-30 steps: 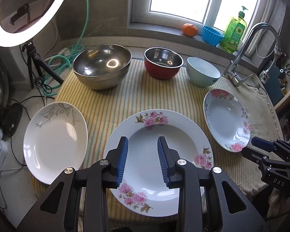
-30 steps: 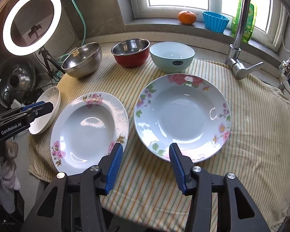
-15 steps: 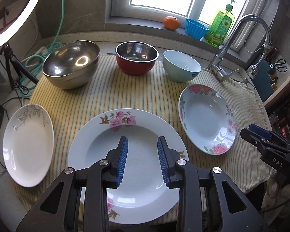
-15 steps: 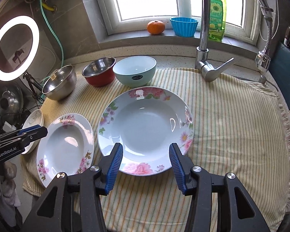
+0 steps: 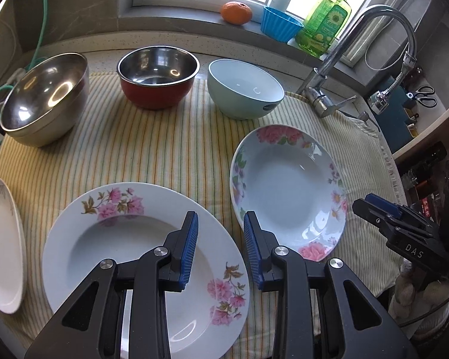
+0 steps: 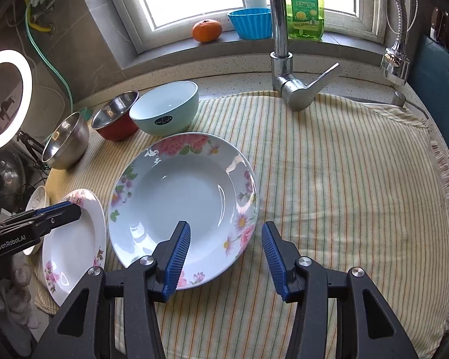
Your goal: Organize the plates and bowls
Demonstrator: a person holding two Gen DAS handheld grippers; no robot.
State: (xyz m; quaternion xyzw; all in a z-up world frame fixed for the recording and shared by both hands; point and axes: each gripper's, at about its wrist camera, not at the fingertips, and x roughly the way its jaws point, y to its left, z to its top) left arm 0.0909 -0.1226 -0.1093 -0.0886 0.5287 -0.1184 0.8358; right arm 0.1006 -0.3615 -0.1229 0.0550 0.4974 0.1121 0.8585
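Note:
A white plate with pink flowers (image 5: 128,239) lies at the front of the striped cloth. To its right is a pale blue deep plate with flowers (image 5: 284,185) (image 6: 179,191), and to its left a white leaf-pattern plate (image 5: 0,239). Behind them stand a steel bowl (image 5: 45,98), a red bowl (image 5: 158,80) and a pale green bowl (image 5: 245,89). My left gripper (image 5: 220,215) hovers open over the pink-flower plate's right rim. Over the pale blue plate's near right rim my right gripper (image 6: 226,226) is open too. Neither holds anything.
A chrome faucet (image 6: 284,59) rises at the back of the striped cloth (image 6: 344,179). On the window sill sit an orange (image 6: 206,30), a blue cup (image 6: 250,22) and a green soap bottle (image 6: 305,3). A ring light (image 6: 3,98) glows at the left.
Both grippers have moved to the right over the cloth and sunk a little, so plates and bowls have slid left in both views. The jaws have kept their gaps.

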